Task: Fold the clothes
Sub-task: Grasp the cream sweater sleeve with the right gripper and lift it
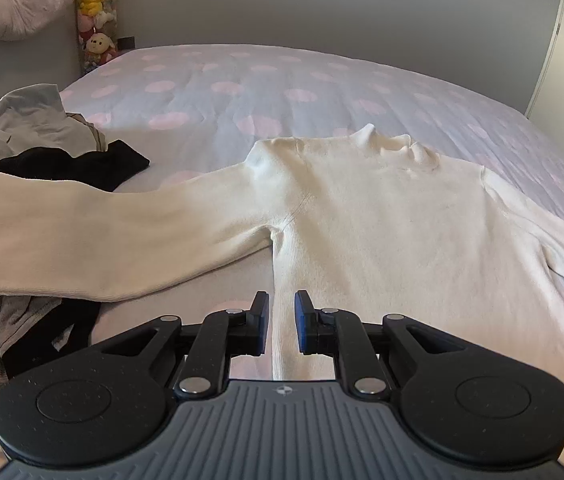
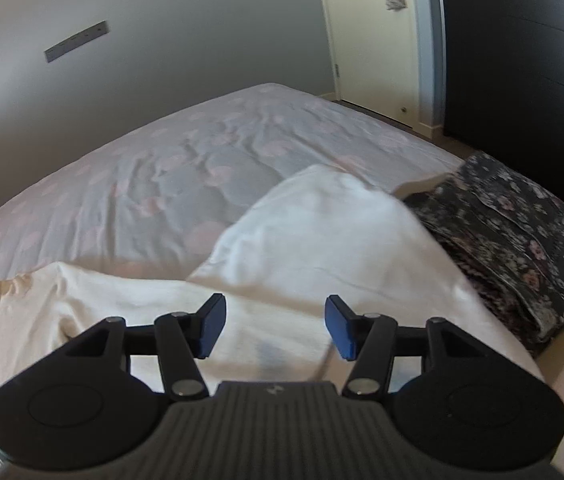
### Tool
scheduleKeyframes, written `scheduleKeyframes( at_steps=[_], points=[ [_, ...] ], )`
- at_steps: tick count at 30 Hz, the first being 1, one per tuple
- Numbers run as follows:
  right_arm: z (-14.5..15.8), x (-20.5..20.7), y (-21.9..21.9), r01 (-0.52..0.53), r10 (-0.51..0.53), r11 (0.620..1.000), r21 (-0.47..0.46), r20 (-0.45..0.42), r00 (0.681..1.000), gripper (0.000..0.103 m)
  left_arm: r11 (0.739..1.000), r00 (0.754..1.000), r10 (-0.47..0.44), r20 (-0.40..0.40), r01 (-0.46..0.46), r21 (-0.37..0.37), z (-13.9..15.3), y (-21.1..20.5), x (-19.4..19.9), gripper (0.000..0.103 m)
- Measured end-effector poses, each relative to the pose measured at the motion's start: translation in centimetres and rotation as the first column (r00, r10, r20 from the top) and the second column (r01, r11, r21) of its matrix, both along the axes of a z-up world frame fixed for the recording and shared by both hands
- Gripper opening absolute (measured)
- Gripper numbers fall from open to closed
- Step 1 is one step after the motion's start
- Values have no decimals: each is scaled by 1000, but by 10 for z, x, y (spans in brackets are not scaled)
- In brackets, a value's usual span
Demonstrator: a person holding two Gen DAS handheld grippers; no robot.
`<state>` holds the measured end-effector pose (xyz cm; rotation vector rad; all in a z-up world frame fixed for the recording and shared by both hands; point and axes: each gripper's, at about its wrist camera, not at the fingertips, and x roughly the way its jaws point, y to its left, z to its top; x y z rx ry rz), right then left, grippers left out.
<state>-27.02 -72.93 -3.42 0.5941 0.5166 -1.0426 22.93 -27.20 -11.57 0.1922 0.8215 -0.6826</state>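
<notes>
Left wrist view: the cream sweater (image 1: 362, 216) lies flat on the dotted bed sheet (image 1: 221, 92), collar far from the camera, one sleeve stretched to the left over a pile of clothes (image 1: 33, 140). The left gripper (image 1: 282, 326) hangs over the sweater's side edge, its jaws only a little apart, with nothing between them.

Right wrist view: the right gripper (image 2: 275, 326) is about half open and empty, above the sweater (image 2: 302, 248). A folded floral cloth (image 2: 522, 248) lies just beside the sweater.

Two close wrist views, shared cream sweater (image 1: 362, 216).
</notes>
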Motion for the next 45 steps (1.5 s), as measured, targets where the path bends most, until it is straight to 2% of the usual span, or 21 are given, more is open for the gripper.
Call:
scheduleKeyframes(
  at_steps=[4,6,8,10,11,12,17,21,25,30,34,38,41,45],
  points=[
    [-13,-13,-14,27,-28,999,37,39,999,56,1000,1000,1,-13,-1,-13,4,-9,-4,12],
    [-20,-12,-17,30,-34,998,60,59,998,49,1000,1000,-17,-10,17,-14,7,-15,-9,12],
    [-24,-13,-17,32,-39,997,73,89,995,49,999,1000,-31,2,31,-7,10,-22,-15,14],
    [-25,-11,-16,18,-24,998,68,94,995,35,999,999,-36,13,36,2,14,-26,-20,15],
    [-25,-11,-16,12,-19,997,73,98,995,17,1000,999,-30,12,30,7,15,-28,-22,15],
    [-24,-13,-15,13,-21,997,82,107,994,8,1000,1000,-24,8,24,11,17,-30,-24,15],
    [-8,-16,-15,-4,-8,997,80,153,988,5,999,999,-41,-19,41,-7,47,-50,-33,15],
    [25,1,-28,-28,18,998,61,163,986,5,994,994,-104,15,104,-19,62,-70,-36,23],
    [70,40,-50,-48,46,999,9,117,992,4,992,992,-123,18,122,35,37,-79,-29,23],
    [119,95,-81,-14,16,997,-79,22,1000,4,993,994,-99,-53,102,55,-2,-68,-6,23],
    [141,133,-93,-1,1,997,-83,0,1000,4,997,992,-68,-110,73,37,-17,-61,13,23],
    [160,183,-81,-51,52,996,-70,16,999,4,997,990,-76,-118,75,-13,-17,-59,27,23],
    [174,236,-58,-138,139,988,-76,15,990,4,994,990,-104,-92,105,9,-20,-58,30,23],
    [188,314,-11,-288,290,952,-103,13,957,4,993,991,-108,-82,112,44,-26,-50,35,23]
  ],
)
